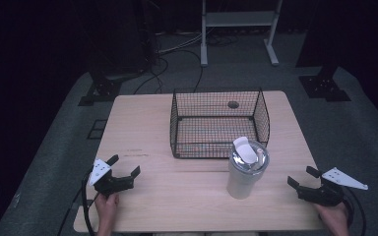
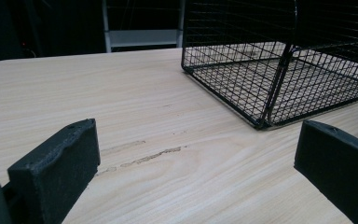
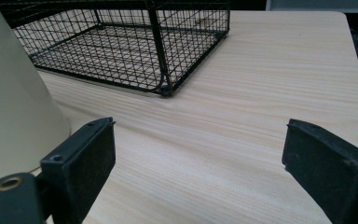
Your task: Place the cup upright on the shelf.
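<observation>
We note a pale wooden surface (image 1: 152, 128) with a black wire basket (image 1: 220, 123) standing toward its far middle. The basket holds nothing that we can make out; its mesh floor lets the wood show through.

A cream tumbler (image 1: 245, 169) stands upright just in front of the basket's near right corner, very close to it; whether the two touch we cannot tell. It carries a clear lid with a white flip tab (image 1: 245, 149) on top.

We hold the left hand-held gripper (image 1: 126, 166) at the near left part of the surface, well apart from the tumbler and from the basket. Its jaws stand wide, with nothing between them. In the left gripper view the same gripper (image 2: 196, 154) looks over bare wood toward the basket's near corner (image 2: 263, 122), and a faint scuff mark (image 2: 151, 156) lies on the wood ahead of it.

We hold the right hand-held gripper (image 1: 301, 177) at the near right edge, near the tumbler but not touching it. Its jaws are also spread wide and grip nothing. In the right gripper view this gripper (image 3: 198, 149) points at the bare surface, the tumbler's cream wall (image 3: 14, 102) rising just beyond its left jaw, the basket (image 3: 135, 46) farther off.
</observation>
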